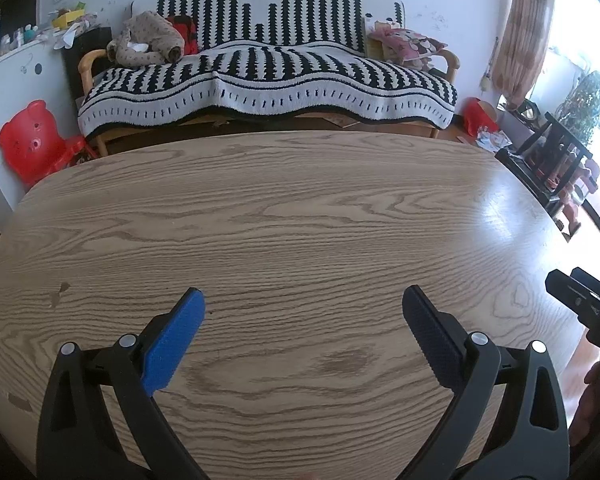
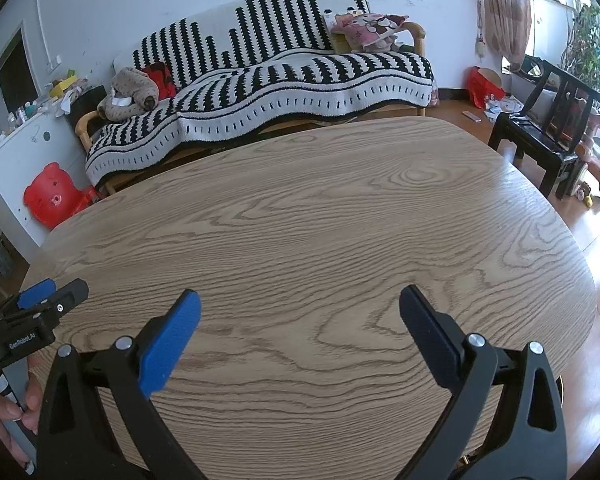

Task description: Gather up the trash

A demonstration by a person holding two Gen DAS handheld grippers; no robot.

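- While both hover over oak-grain oval table (image 1: 300, 208), left gripper (image 1: 303, 300) and right gripper (image 2: 300, 300) gape wide, ribbed blue pads bare.
- Trash: paper litter (image 2: 500, 106) on floor nr striped knit sofa (image 2: 284, 80).

1. The wooden counter (image 1: 284, 216) lies bare ahead of both grippers, open across its whole width.
2. The left gripper (image 1: 304, 300) and right gripper (image 2: 300, 300) hang side by side, jaws spread wide.
3. Beyond the far edge stands the striped sofa (image 1: 268, 76); a black chair (image 2: 540, 136) stands off the right corner.
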